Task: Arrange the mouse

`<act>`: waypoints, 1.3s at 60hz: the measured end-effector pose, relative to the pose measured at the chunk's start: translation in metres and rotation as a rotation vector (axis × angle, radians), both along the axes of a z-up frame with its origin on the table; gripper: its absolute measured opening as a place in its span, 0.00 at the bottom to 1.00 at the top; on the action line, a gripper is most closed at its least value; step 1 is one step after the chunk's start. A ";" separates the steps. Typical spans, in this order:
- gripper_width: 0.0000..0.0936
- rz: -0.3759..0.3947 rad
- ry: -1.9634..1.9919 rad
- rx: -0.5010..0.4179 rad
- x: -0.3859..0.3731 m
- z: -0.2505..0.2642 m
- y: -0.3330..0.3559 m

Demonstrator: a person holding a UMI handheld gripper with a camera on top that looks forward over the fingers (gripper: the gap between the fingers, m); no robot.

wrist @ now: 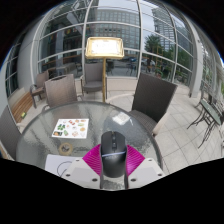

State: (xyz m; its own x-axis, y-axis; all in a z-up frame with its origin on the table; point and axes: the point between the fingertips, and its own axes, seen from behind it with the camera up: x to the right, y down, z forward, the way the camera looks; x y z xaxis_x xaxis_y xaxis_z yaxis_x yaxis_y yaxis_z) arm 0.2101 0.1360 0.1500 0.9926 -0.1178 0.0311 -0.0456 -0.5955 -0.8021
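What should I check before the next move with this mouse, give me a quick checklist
1. Mouse between the fingers: ok.
2. Both pads pressing on the mouse: cannot tell; they sit close at either side.
3. Mouse resting on the white mat: cannot tell.
4. Card with pictures out of the way, beyond the fingers: ok.
5. Small dark object farther along the round glass table, apart from the mouse: ok.

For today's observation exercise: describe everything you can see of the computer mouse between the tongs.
The mouse is dark grey or black, with a rounded plastic-looking shell, two buttons and a scroll wheel between them near its far end. It lies flat on its base, pointing away along the tongs, whose pink pads flank both its sides. It sits at the near edge of a round glass table.
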 end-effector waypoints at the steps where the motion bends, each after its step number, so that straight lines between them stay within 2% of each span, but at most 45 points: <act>1: 0.30 0.002 0.000 0.021 -0.004 0.016 0.000; 9: 0.30 0.050 -0.010 0.125 -0.068 0.082 -0.002; 14: 0.30 0.096 0.006 0.118 -0.110 0.085 -0.004; 19: 0.29 0.133 -0.001 0.058 -0.146 0.049 -0.010; 31: 0.29 0.117 0.022 -0.166 -0.176 -0.102 -0.039; 40: 0.29 0.121 0.003 -0.235 -0.181 -0.158 -0.049; 42: 0.30 0.124 -0.003 -0.242 -0.181 -0.164 -0.050; 44: 0.30 0.125 -0.012 -0.211 -0.181 -0.163 -0.047; 55: 0.50 0.104 0.016 -0.206 -0.181 -0.166 -0.048; 60: 0.78 0.059 0.013 -0.231 -0.172 -0.160 -0.054; 62: 0.84 0.053 0.016 -0.221 -0.171 -0.152 -0.055; 78: 0.89 0.058 0.058 -0.115 -0.172 -0.039 -0.106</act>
